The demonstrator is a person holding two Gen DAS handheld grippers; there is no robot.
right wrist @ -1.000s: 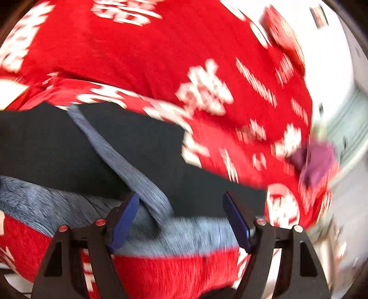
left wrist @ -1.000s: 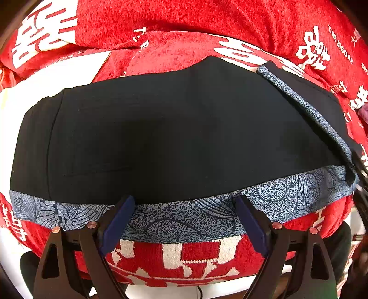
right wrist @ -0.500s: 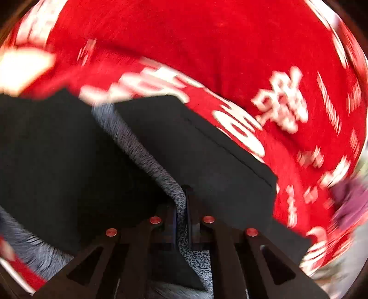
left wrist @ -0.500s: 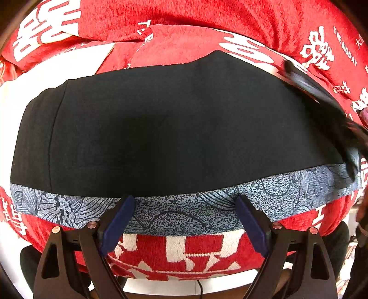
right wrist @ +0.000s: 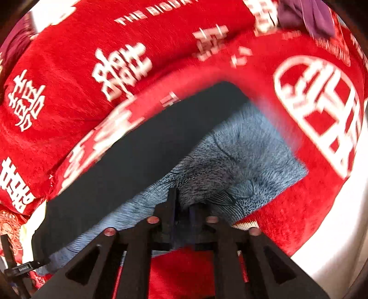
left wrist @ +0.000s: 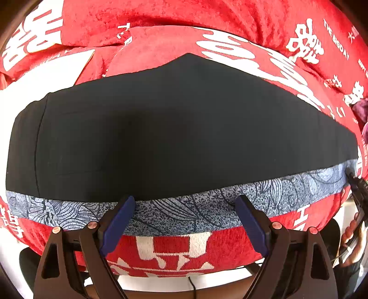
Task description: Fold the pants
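Nearest in the left wrist view, the left gripper [left wrist: 184, 220] stands with its two blue-padded fingers [left wrist: 118, 222] spread wide, hovering just over the near edge of the pants [left wrist: 179, 128]; whether the pads touch the cloth is hard to tell. Only one pair of pants shows, lying flat on the red blanket [left wrist: 174, 248] with white characters, black cloth above and a blue patterned waistband [left wrist: 184, 214] running along the edge closest to the open fingers. At the far right rim of that view the right gripper [left wrist: 355, 186] appears only as a dark sliver beside the band's end, with part of a hand [left wrist: 352, 232] cut off by the frame. In the right wrist view, which is smeared by motion, the right gripper [right wrist: 182, 207] has its fingers pressed nearly together, pinching the waistband [right wrist: 237, 161] at its corner; the pinched cloth between the pads is mostly hidden. Beyond it the black pants [right wrist: 138, 165] stretch away to the left over the blanket [right wrist: 80, 80]. Farthest off, a purple cloth [right wrist: 315, 16] lies blurred at the top edge, its shape unclear.
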